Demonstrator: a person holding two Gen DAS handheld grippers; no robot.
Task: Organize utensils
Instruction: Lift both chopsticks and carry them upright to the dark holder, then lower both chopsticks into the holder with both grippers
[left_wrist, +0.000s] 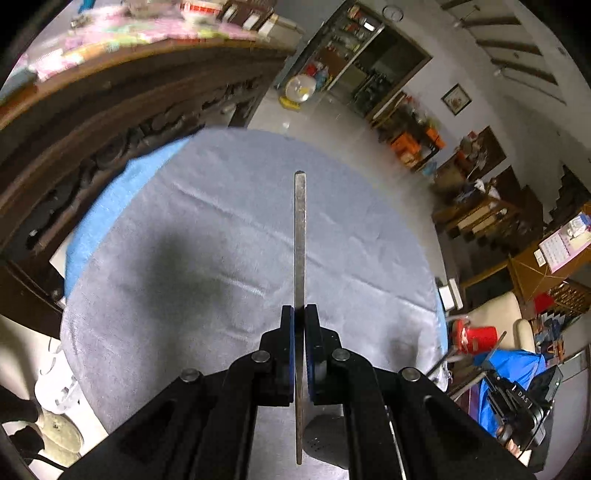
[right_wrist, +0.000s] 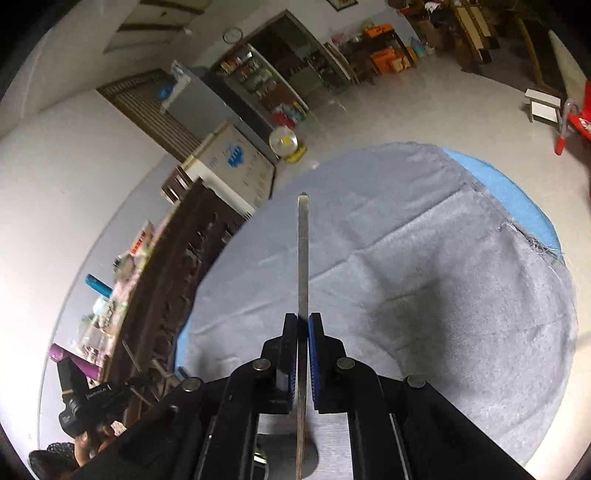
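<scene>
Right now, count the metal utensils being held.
2: one utensil handle clamped in the left hand-held gripper, one in the right hand-held gripper. Others may be hidden.

A round table under a grey cloth (left_wrist: 229, 236) fills the space below and ahead of the gripper, with a blue cover (left_wrist: 110, 206) showing at its edge. Beyond it lies a pale, glossy floor (left_wrist: 332, 122). To the left runs a dark carved wooden cabinet (left_wrist: 110, 122), its top cluttered. Far ahead stands a tall shelving unit (left_wrist: 354, 48) full of goods, beside a small fan (left_wrist: 301, 88). White walls (left_wrist: 480, 66) carry a framed picture (left_wrist: 456, 99). Right of the gripper sit wooden furniture (left_wrist: 480, 218) and a red bucket (left_wrist: 476, 338).
</scene>
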